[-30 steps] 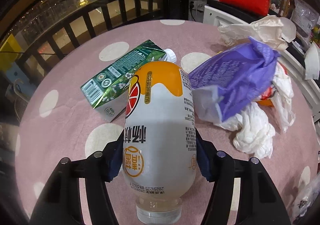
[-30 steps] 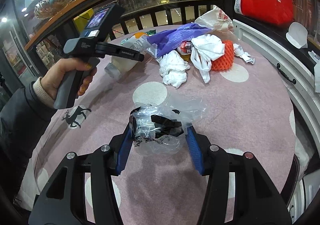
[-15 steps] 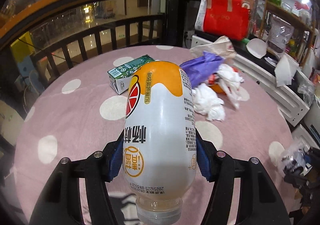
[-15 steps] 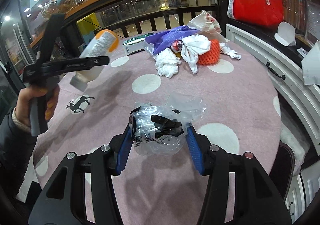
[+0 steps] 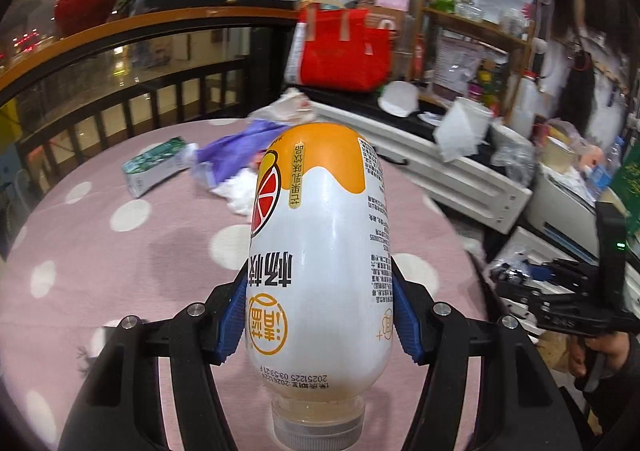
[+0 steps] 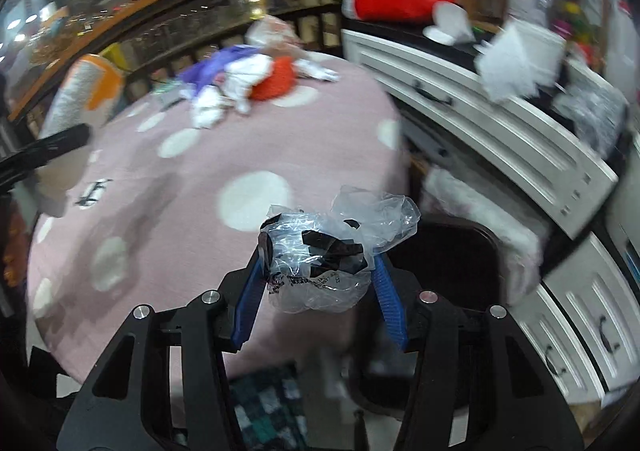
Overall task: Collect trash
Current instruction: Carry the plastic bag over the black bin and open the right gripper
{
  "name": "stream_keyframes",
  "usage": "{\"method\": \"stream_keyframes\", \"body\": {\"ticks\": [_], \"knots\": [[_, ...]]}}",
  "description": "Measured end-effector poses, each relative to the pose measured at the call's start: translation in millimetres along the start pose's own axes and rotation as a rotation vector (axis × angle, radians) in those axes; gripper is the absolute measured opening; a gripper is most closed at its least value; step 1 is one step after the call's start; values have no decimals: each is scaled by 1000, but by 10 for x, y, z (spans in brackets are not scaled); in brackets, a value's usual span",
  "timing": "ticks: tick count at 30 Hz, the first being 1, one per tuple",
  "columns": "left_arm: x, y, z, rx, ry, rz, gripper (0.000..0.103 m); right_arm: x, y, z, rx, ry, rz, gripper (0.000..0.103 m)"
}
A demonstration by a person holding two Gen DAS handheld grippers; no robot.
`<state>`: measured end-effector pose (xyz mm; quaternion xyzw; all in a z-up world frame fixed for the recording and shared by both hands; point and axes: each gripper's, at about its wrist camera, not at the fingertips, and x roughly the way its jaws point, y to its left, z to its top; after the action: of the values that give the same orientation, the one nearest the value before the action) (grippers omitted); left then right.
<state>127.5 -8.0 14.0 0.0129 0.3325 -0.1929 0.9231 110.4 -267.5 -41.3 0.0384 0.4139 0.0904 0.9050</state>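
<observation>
I had the table (image 6: 328, 139) at 10–11 o'clock in the right wrist view, pink cloth with white dots, and a dark bin-like container (image 6: 452, 263) just past its edge at 3–4 o'clock from the right gripper (image 6: 316, 271). I judged the step as carrying both loads off the table to that container.

Left gripper (image 5: 320, 315) was clamped on the bottle (image 5: 320, 243), cap toward the camera, blue pads pressing the white lower body on both sides. Right gripper was closed narrow on the crumpled clear plastic bag (image 6: 332, 247), which bulged out above the pads.

To do it well I'd have kept both squeezes firm, brought the bag over the opening first, then released low; the film was light and could cling to a pad. Bottle was smooth and round, so no tilting mid-carry.

Remaining pile sat at 12 o'clock on the far table side: purple bag (image 5: 236, 149), green carton (image 5: 154, 165), white tissues (image 5: 238, 197), orange netting (image 6: 278, 81).

In the way: white cabinet (image 6: 500, 139) close at 2 o'clock, and the two rigs near each other. Right view was blurred, so I couldn't confirm the container's rim.
</observation>
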Motion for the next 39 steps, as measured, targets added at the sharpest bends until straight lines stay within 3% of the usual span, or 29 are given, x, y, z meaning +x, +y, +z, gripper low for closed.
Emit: {"method": "stream_keyframes", "body": {"ticks": [5,9,15,22,27,33,39], "knots": [[144,-465,-12,32,24,-110,61,334,-554,-249,119,138,-88,52],[325,-842,-11,56,58,-192,61,832,-859,-498,207,264,-97,52],[510,-1292,-99,102,102,-242,61,1482,-1169,-842,321,406,-109,52],[734,-1638,-198,141,156,-276,61,1848,-1275,-1022,340,499,-145,54],[870,-1838,-265,170,192,-293,61,1842,-1296,-975,352,482,-155,75],[993,-2058,-360,215,222,-297,61,1325,-1422,-844,391,344,-128,75],[1107,-2232,-454,246,256,-303,61,546,-1558,-670,394,156,-209,75]]}}
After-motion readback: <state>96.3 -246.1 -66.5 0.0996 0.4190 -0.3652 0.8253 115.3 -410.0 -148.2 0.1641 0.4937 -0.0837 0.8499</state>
